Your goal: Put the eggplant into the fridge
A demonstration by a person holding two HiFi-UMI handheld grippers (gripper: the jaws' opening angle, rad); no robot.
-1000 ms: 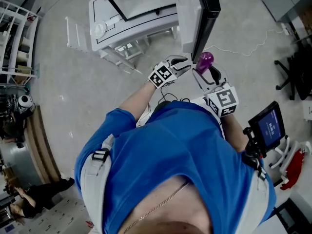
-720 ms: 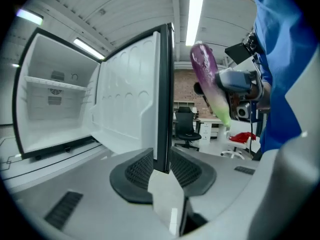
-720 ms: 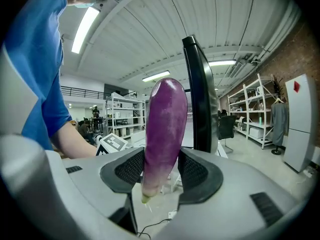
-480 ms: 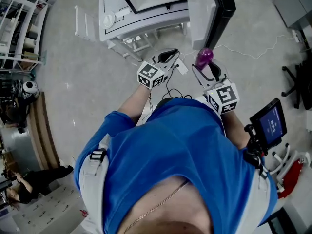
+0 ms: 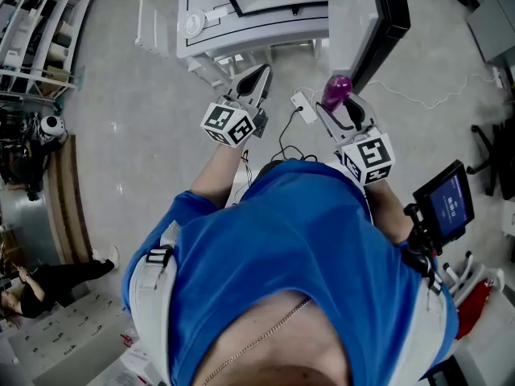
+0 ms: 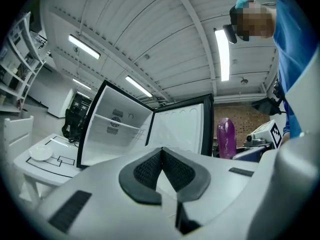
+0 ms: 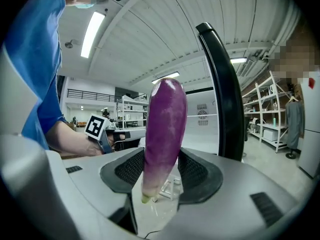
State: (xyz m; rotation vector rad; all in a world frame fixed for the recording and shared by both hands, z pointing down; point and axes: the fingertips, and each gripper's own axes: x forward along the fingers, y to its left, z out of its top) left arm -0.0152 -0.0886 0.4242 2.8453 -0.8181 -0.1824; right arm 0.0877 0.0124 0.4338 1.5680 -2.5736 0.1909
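Note:
My right gripper point(image 7: 162, 171) is shut on a purple eggplant point(image 7: 164, 134) that stands upright between its pads; in the head view the eggplant point(image 5: 336, 91) sticks up from the right gripper point(image 5: 344, 112). The small white fridge point(image 6: 125, 131) stands open ahead, its black-edged door point(image 5: 386, 22) swung to the right. The eggplant point(image 6: 226, 136) also shows past that door in the left gripper view. My left gripper point(image 6: 162, 170) is shut with nothing between its pads; in the head view the left gripper point(image 5: 253, 83) sits in front of the fridge point(image 5: 257, 14).
A white table point(image 6: 35, 166) with a white dish point(image 6: 39, 153) on it stands left of the fridge. A power strip point(image 5: 302, 108) and cables lie on the floor. Shelving point(image 5: 40, 30) runs along the left. A screen on a stand point(image 5: 447, 203) is at right.
My left gripper came away from the fridge door, moved left and up, and its jaws closed. The door stands open. The right gripper with the eggplant shifted slightly.

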